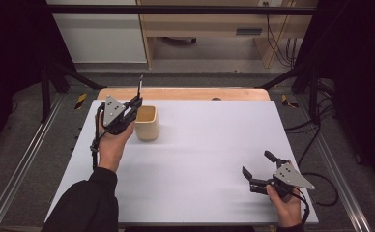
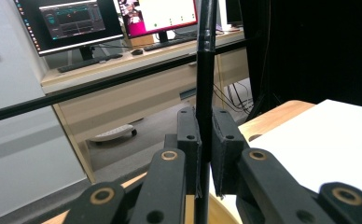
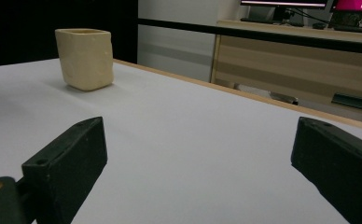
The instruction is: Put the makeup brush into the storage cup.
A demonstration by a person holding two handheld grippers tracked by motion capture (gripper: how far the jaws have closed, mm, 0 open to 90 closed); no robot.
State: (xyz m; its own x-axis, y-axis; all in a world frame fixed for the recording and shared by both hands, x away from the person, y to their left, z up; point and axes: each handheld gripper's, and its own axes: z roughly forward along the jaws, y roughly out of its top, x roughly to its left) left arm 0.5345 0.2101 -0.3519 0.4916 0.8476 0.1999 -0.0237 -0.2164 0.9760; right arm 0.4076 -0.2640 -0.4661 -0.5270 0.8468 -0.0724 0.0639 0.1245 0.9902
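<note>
The left tool (image 1: 133, 103) is clamped on a thin black stick (image 1: 139, 86), seen from above at about ten o'clock on the table (image 1: 200, 159). In the left gripper view the two pads (image 2: 190, 140) press on the stick (image 2: 205, 70) from either side, and the stick stands nearly upright between them, running past the top and bottom edges of that view. The person's left hand (image 1: 110, 145) carries this tool, with a dark sleeve (image 1: 86, 205) coming in at seven o'clock.

A cream cup (image 1: 147, 123) stands upright on the white table just beside the left tool, at its four o'clock side. Whether the stick's lower end reaches into the cup cannot be told. In the right gripper view the cup (image 3: 85, 58) sits far off at ten o'clock, well apart from that tool.

The right tool (image 1: 257, 166) is at about four o'clock on the table, held low over it by the right hand (image 1: 287, 205). Its jaws stand wide with nothing between them but bare table.
</note>
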